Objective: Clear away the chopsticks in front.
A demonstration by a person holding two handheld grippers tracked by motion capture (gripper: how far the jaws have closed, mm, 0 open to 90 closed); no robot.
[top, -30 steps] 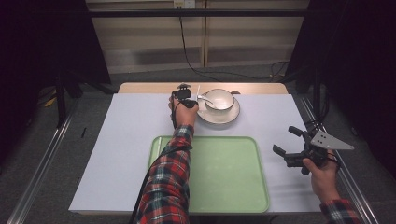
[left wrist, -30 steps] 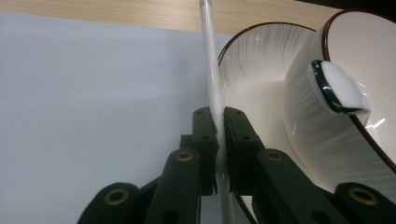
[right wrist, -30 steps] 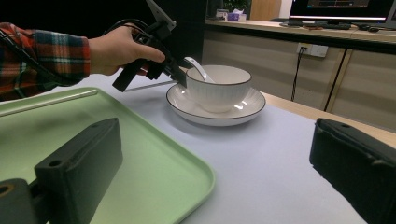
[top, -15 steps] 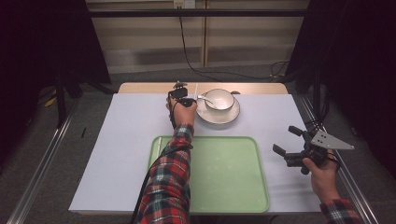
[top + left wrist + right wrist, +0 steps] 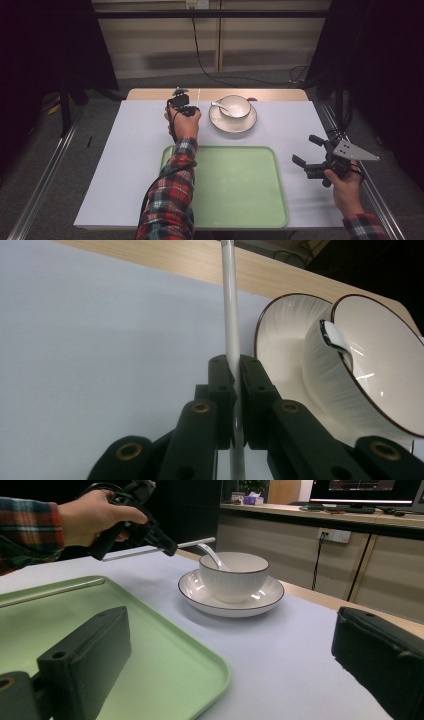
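My left gripper (image 5: 186,106) hovers over the far side of the table, left of the cup, shut on a thin white stick (image 5: 230,315). The stick (image 5: 192,543) lies roughly level in the jaws, clear of the table. My left gripper (image 5: 236,375) pinches it near its middle. A white ribbed cup (image 5: 235,106) stands on a brown-rimmed saucer (image 5: 232,124), with a spoon (image 5: 210,555) leaning inside the cup. My right gripper (image 5: 306,150) is held open over the table's right side, nothing between its jaws.
A pale green tray (image 5: 235,185) lies at the near middle of the white table cover (image 5: 130,150). A wooden strip (image 5: 280,95) runs along the far edge. Metal rails (image 5: 45,175) flank the table.
The left hand has moved left and upward, away from the cup, carrying the white stick. The right hand has stayed where it was.
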